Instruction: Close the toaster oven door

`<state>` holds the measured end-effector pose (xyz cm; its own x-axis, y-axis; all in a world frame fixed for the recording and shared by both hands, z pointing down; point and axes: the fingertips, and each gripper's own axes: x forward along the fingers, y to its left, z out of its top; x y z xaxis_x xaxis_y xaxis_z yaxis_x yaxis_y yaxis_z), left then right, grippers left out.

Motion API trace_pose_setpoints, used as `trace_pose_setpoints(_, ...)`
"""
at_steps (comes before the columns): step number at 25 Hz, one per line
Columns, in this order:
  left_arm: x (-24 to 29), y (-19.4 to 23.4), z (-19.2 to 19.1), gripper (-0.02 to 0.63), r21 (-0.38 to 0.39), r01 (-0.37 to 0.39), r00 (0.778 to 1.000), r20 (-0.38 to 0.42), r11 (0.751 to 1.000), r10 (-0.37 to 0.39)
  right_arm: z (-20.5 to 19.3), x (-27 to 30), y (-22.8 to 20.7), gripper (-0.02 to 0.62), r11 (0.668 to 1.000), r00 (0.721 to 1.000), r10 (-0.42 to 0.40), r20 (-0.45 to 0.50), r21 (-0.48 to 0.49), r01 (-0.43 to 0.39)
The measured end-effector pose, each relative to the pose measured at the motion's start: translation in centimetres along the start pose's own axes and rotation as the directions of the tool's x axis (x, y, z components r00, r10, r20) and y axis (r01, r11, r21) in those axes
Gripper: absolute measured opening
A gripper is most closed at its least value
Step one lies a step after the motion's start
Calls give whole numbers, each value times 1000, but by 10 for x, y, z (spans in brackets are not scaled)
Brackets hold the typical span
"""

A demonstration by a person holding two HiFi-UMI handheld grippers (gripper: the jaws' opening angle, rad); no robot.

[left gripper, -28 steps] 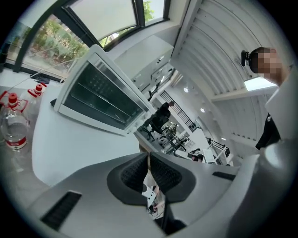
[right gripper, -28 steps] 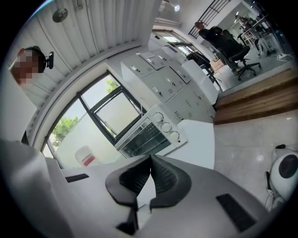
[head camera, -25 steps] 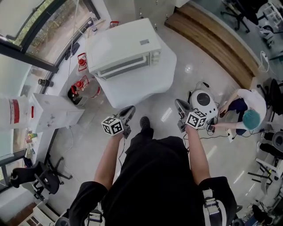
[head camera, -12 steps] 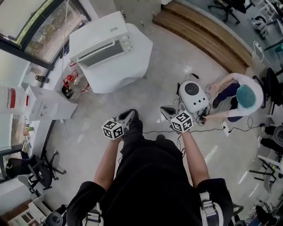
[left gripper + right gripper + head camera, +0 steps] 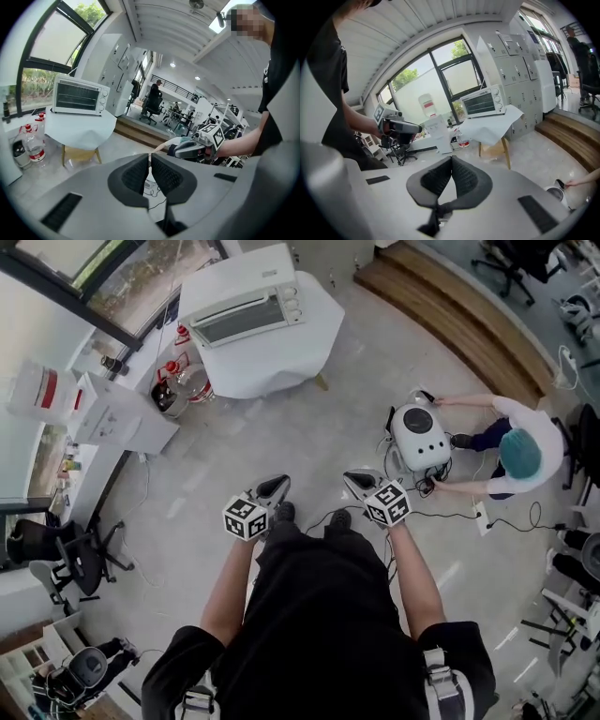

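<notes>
The white toaster oven (image 5: 246, 307) stands with its glass door shut on a white-clothed table (image 5: 272, 357), far off at the top of the head view. It also shows small in the left gripper view as the oven (image 5: 77, 96) and in the right gripper view as the oven (image 5: 483, 102). My left gripper (image 5: 277, 486) and right gripper (image 5: 354, 480) hang in front of my body over the bare floor, well away from the table. The left gripper (image 5: 150, 159) is shut with nothing between its pads. The right gripper (image 5: 451, 161) is shut and empty too.
Red-capped bottles (image 5: 178, 381) and a white box (image 5: 117, 413) stand left of the table. A white machine (image 5: 419, 432) sits on the floor to the right, with a crouching person (image 5: 518, 454) and cables beside it. A wooden step (image 5: 459, 315) runs behind; office chairs (image 5: 66, 554) at left.
The table and oven have shrunk and slid toward the top of the head view as I moved away from them. Both grippers stay shut in front of my body.
</notes>
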<state>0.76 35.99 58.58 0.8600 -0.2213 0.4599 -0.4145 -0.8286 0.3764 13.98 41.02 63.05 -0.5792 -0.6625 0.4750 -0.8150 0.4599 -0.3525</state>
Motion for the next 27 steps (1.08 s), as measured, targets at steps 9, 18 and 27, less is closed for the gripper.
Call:
trace_pose_setpoints(9,-70,9,-4,35,62,26,997,66,998,-30,0,30,83,14,998,999,-19,-27,-61,18)
trace_pose_setpoints(18,-196,48,-54,35,100,34,995,86,994,-43,-9,88,204,14,995,998,-65,-11,-83,64)
trace_pose_setpoints(27,-286,93,-80,35,107,10,995,102,994,-21,-13,127,288,14,990,995,-96,9,-102,96)
